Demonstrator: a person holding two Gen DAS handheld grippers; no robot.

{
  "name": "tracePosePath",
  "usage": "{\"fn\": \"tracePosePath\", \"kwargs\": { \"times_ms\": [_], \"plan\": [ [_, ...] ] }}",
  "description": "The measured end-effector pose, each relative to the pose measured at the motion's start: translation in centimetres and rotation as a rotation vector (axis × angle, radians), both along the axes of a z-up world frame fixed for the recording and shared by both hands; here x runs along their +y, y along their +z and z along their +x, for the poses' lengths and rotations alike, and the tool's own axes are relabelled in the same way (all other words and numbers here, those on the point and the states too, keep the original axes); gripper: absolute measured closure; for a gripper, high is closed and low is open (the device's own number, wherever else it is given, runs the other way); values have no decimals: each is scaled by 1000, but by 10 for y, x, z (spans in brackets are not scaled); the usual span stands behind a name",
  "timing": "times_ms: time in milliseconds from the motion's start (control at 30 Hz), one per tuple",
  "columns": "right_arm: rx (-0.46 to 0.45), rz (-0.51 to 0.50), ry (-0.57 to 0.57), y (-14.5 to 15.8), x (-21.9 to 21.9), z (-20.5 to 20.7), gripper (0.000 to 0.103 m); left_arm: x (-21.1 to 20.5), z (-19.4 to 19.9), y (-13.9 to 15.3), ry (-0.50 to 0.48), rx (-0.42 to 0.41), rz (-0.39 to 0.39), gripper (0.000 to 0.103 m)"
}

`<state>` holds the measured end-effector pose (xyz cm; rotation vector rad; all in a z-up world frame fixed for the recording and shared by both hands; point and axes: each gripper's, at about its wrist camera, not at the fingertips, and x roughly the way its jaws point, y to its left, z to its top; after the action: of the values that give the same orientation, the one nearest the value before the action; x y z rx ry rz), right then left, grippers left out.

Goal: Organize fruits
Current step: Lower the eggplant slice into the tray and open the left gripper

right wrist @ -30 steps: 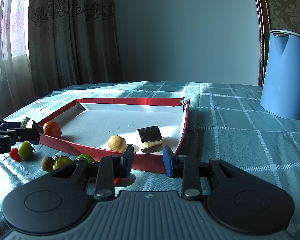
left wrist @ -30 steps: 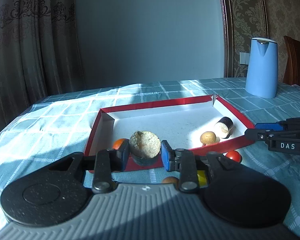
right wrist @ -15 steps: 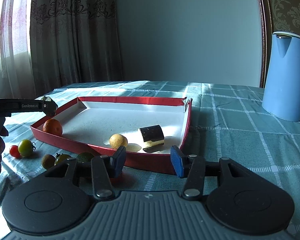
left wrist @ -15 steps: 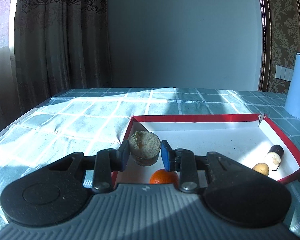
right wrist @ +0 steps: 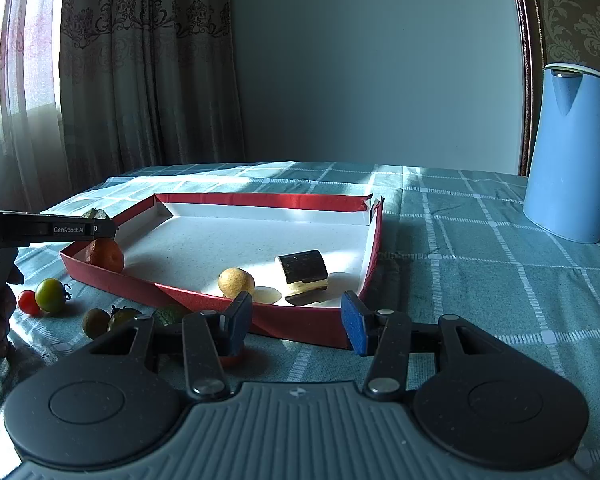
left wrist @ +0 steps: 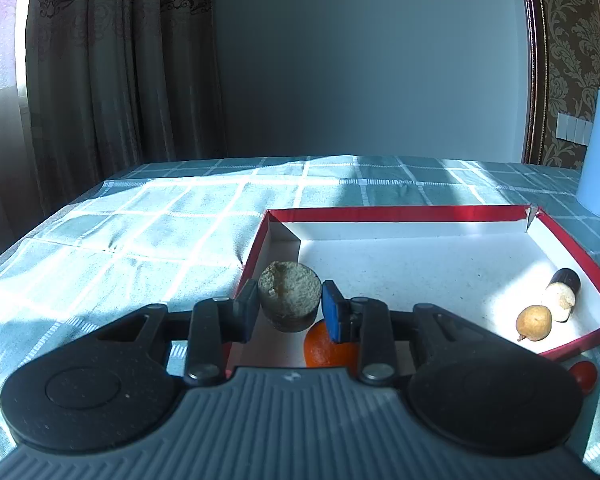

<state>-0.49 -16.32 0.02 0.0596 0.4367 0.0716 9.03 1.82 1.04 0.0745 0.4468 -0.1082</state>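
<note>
Fruits are being put into a red tray [right wrist: 112, 280] with a white floor. One cut piece of fruit [left wrist: 289, 295], brown and crumbly on its flat face and dark on the outside, is clamped between the two fingers of the left gripper [left wrist: 290, 311]. It is held up in the air over the near left corner of the tray, just above an orange [left wrist: 327, 347] that lies inside.

Already in the tray are a small yellow fruit [right wrist: 236, 281] and a dark cut piece [right wrist: 303, 275], close together on the right side. Small fruits are left on the cloth by the tray's front wall: a red tomato [right wrist: 28, 302], a green tomato [right wrist: 51, 295], a brown fruit [right wrist: 95, 322] and some others partly hidden.

The right gripper [right wrist: 296, 320] is held with its fingers wide apart and nothing between them, near the front wall.

Things could go wrong from here. If the piece is let go now, it may land on the orange and roll or bounce over the low wall. If it is squeezed too hard, the soft cut face may be crushed. The right fingers could bump the tray wall and push the tray along the cloth.
</note>
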Motion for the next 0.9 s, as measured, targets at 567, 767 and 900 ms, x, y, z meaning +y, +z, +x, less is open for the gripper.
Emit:
{"fn": "tracePosePath", "kwargs": {
  "times_ms": [567, 767, 900],
  "plan": [
    [-9, 1, -6, 0, -2, 0, 50, 10, -25, 11, -3, -57, -32, 71],
    [-39, 2, 32, 3, 3, -7, 50, 46, -70, 23, 31, -146, -87, 44],
    [-35, -29, 66, 3, 14, -11, 50, 69, -84, 14, 85, -151, -82, 36]
  ]
}}
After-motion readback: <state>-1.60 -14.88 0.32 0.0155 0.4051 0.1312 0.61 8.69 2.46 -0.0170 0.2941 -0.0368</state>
